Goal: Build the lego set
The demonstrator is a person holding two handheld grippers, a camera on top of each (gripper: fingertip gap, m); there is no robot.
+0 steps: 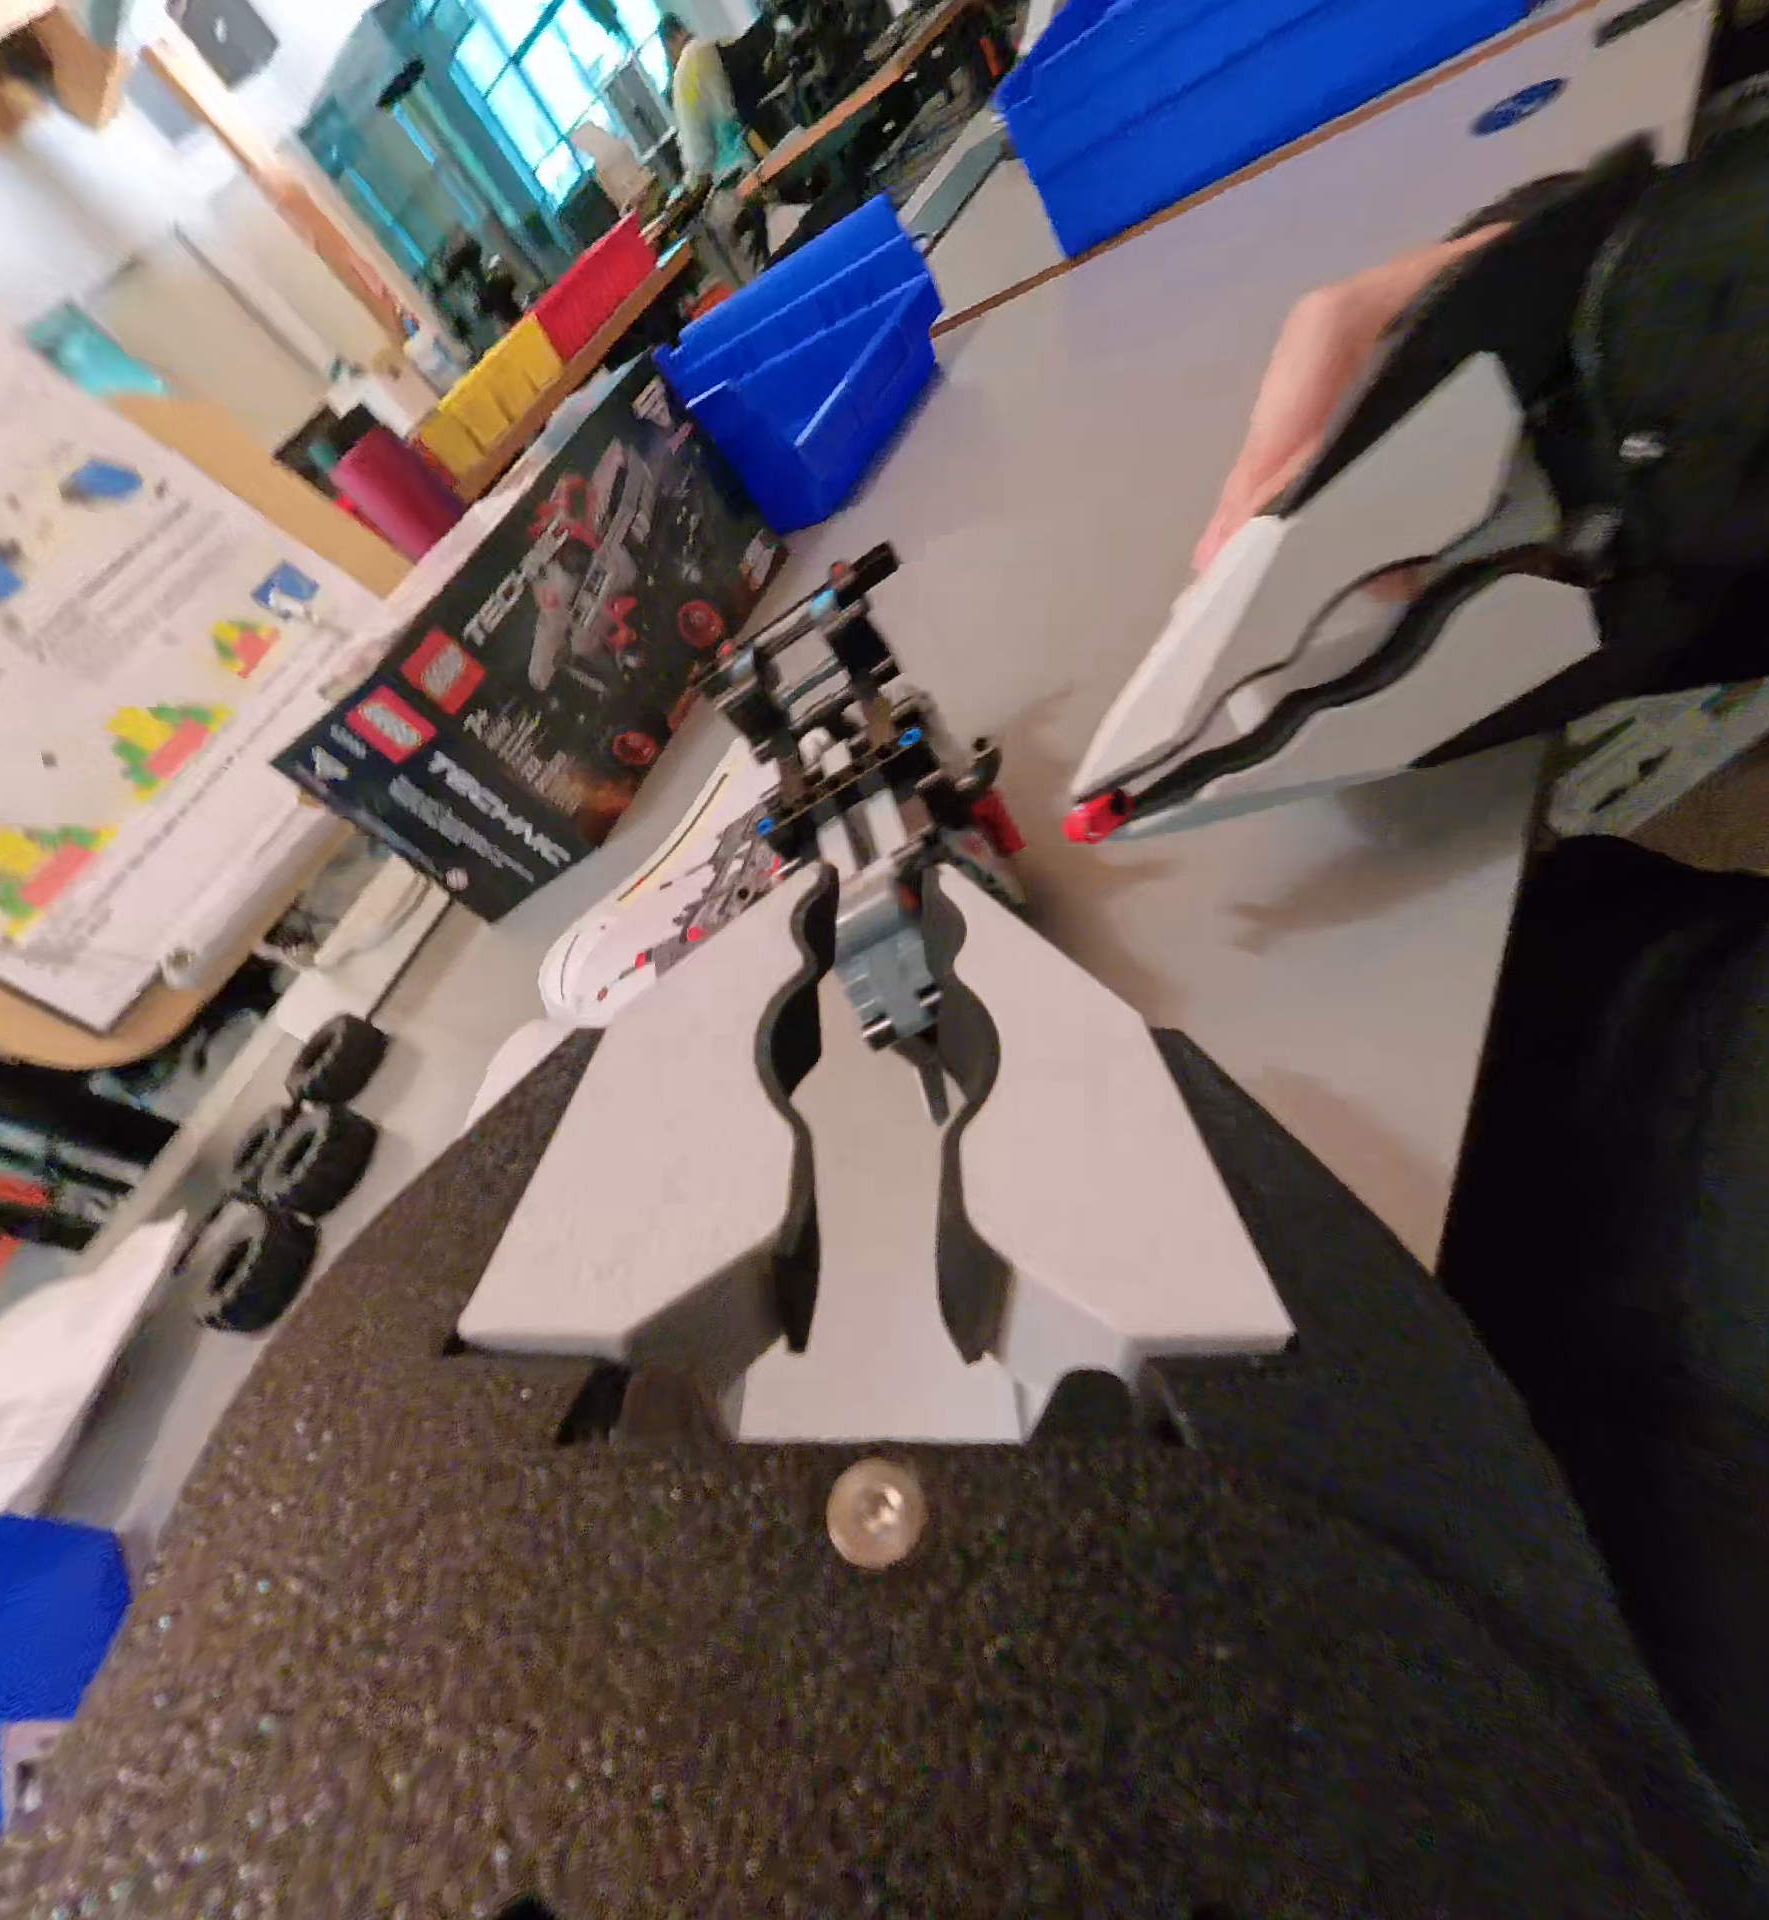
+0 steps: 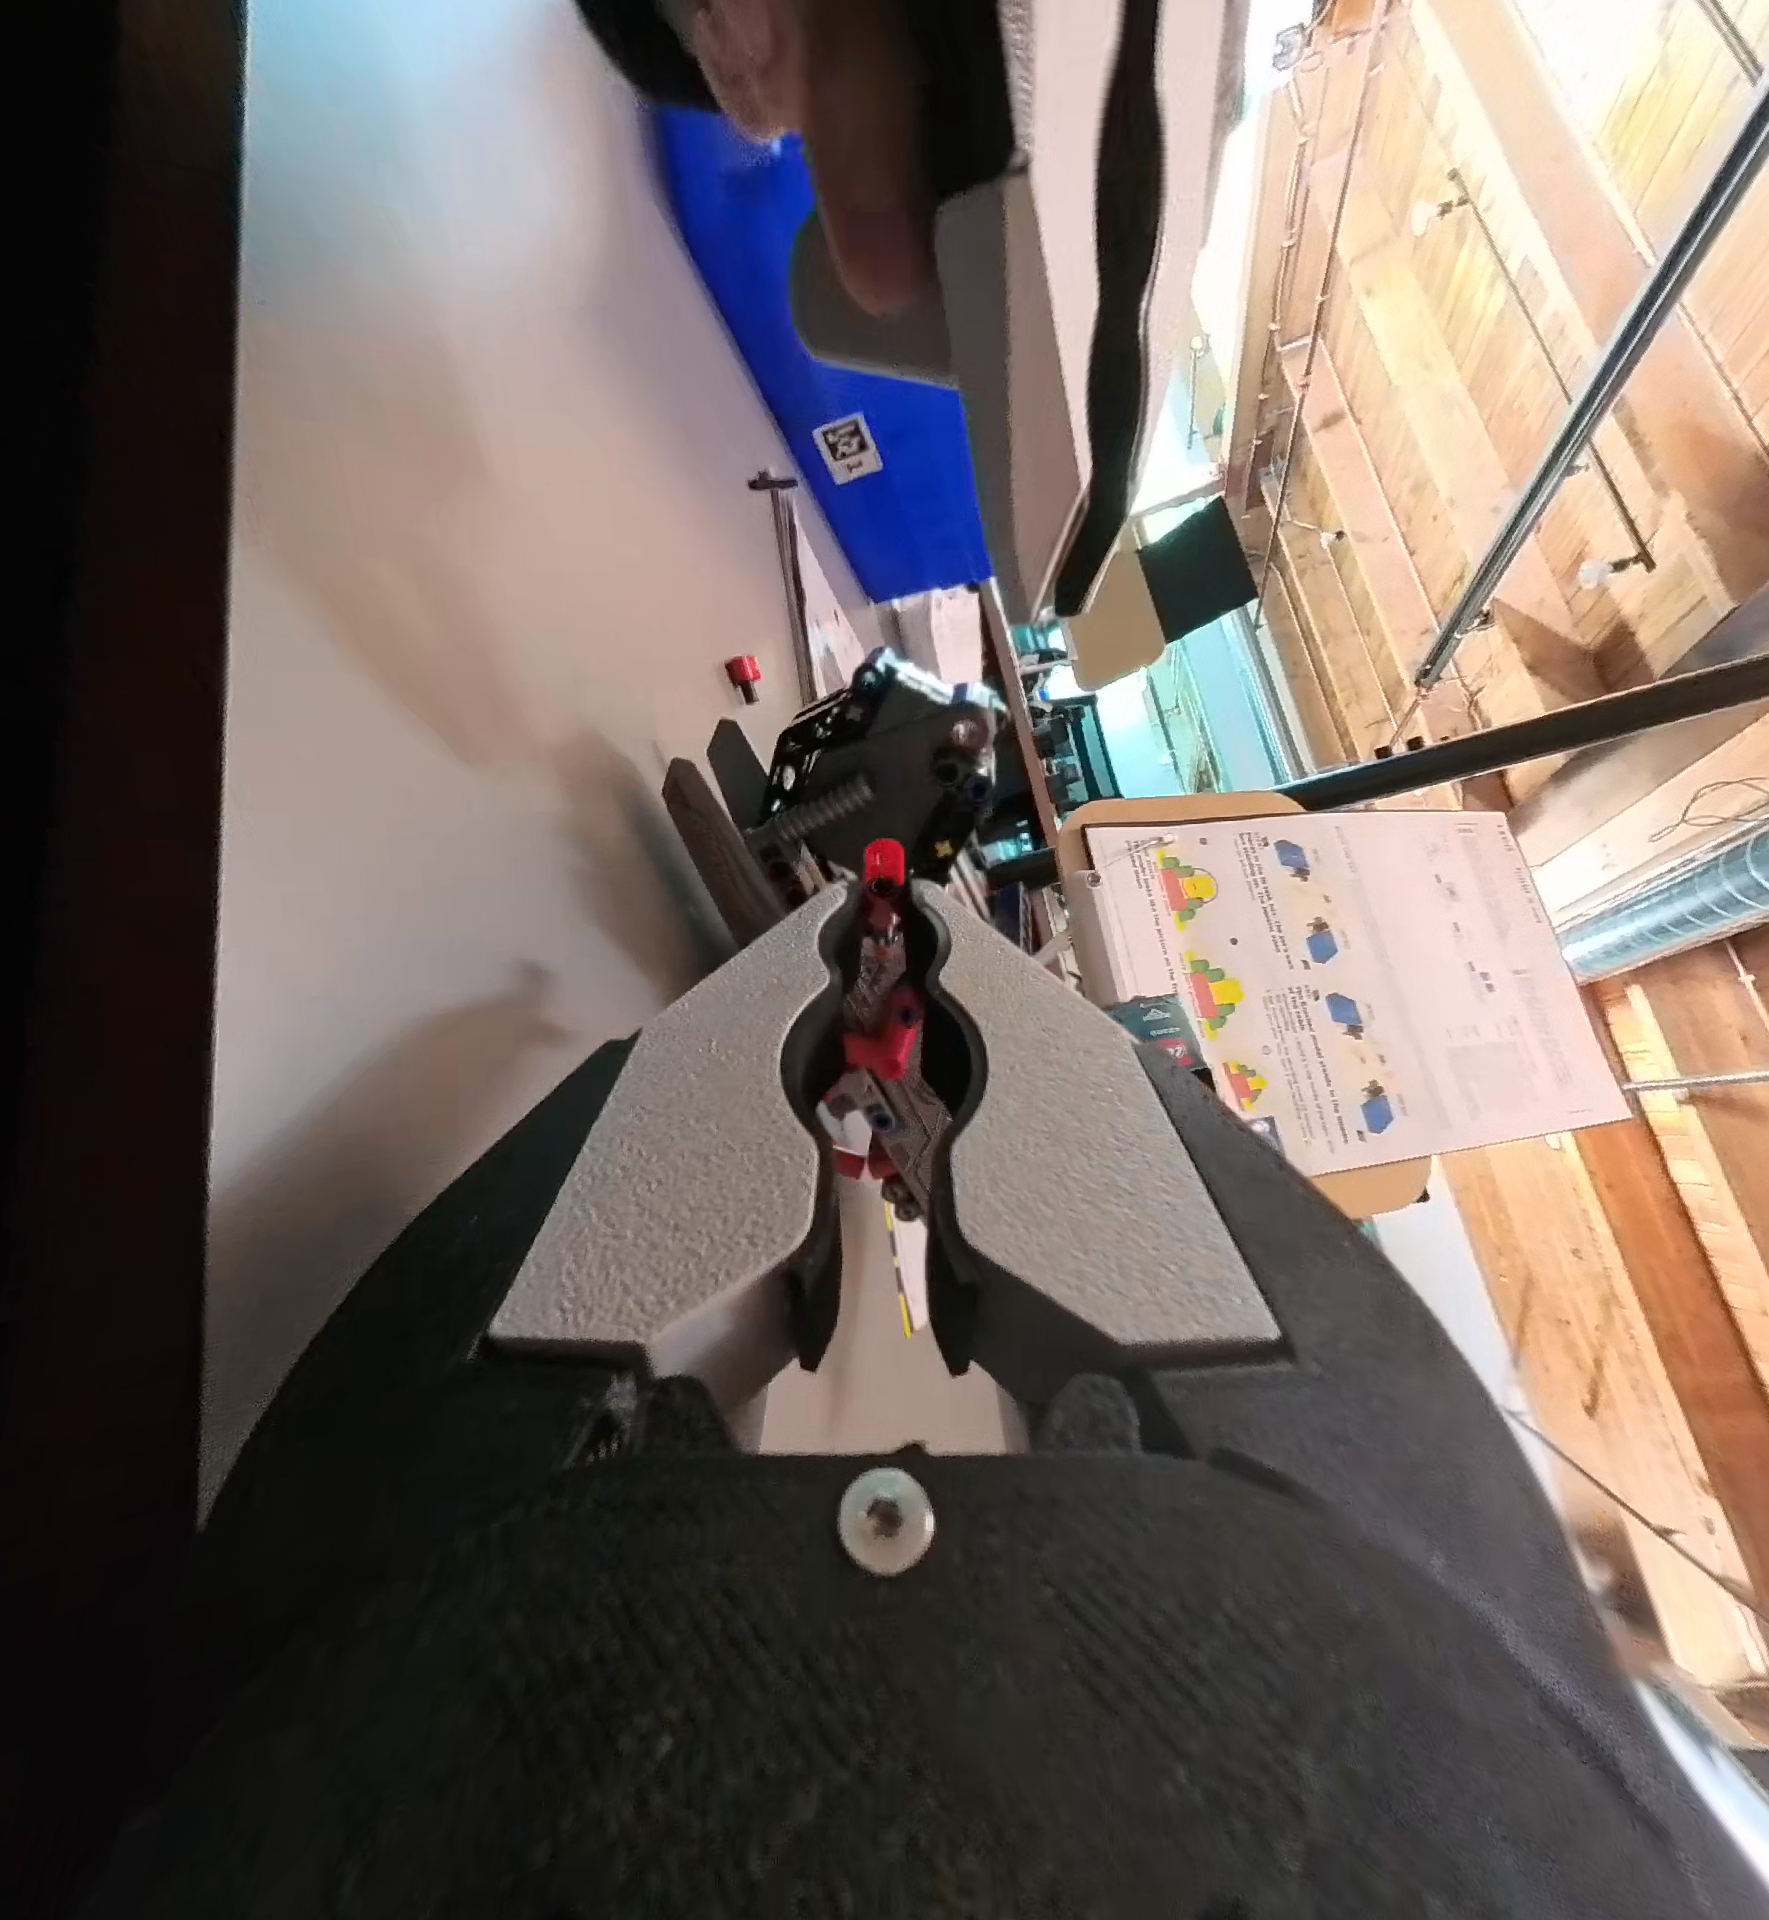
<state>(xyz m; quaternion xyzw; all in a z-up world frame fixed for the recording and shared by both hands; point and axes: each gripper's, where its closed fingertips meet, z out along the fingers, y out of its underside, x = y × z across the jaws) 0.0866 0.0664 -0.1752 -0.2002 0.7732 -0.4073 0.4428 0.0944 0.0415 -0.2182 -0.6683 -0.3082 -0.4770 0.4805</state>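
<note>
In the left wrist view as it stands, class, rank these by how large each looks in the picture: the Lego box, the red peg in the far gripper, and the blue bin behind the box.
1. Lego box
2. Blue bin, a bit smaller in the picture, but farther back, so true sizes stay unsure
3. Red peg, smallest by far

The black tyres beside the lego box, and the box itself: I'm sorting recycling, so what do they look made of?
The tyres look like matte black rubber or soft plastic: dull surface, chunky tread, no shine; blur leaves it open. The lego box looks like printed cardboard with a slightly glossy finish: flat panels, sharp folded edges, pictures printed on its face.
</note>
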